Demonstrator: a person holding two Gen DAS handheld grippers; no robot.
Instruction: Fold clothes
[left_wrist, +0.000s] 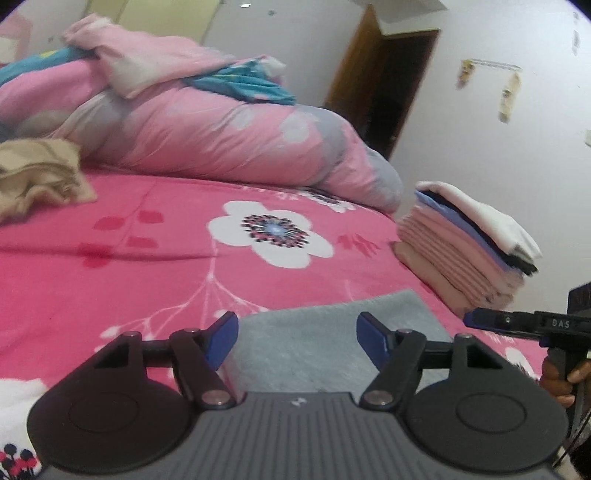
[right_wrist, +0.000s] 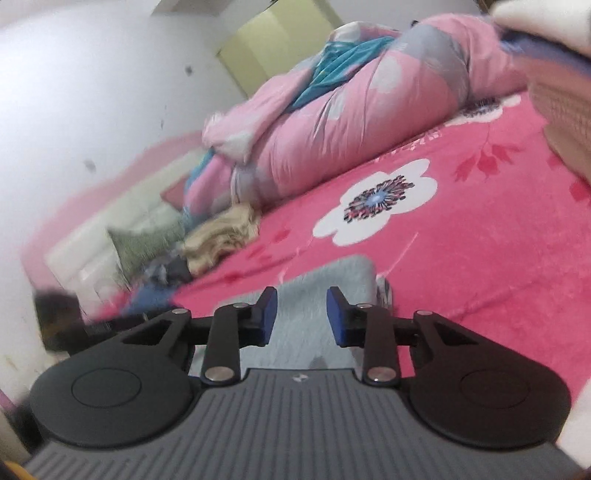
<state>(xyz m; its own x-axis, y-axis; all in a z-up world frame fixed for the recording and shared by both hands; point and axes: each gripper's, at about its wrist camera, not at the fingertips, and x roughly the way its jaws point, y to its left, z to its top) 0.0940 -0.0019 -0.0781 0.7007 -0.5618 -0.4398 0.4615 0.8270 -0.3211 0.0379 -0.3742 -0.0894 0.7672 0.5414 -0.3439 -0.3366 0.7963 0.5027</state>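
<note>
Two low wrist views close over the pink bedspread (left_wrist: 110, 295), both sharing the grey cloth (left_wrist: 314, 339).

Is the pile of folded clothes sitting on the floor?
No, the pile of folded clothes sits on the pink flowered bed cover, near the bed's edge.

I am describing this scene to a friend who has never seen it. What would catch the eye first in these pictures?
First comes the bright pink bedspread with its big white flower print, filling most of both views. Behind it lies a bulky pink quilt, and at the right edge of the left wrist view stands a neat stack of folded clothes. Close to the cameras, a grey folded cloth lies on the bed before the open left gripper.
</note>
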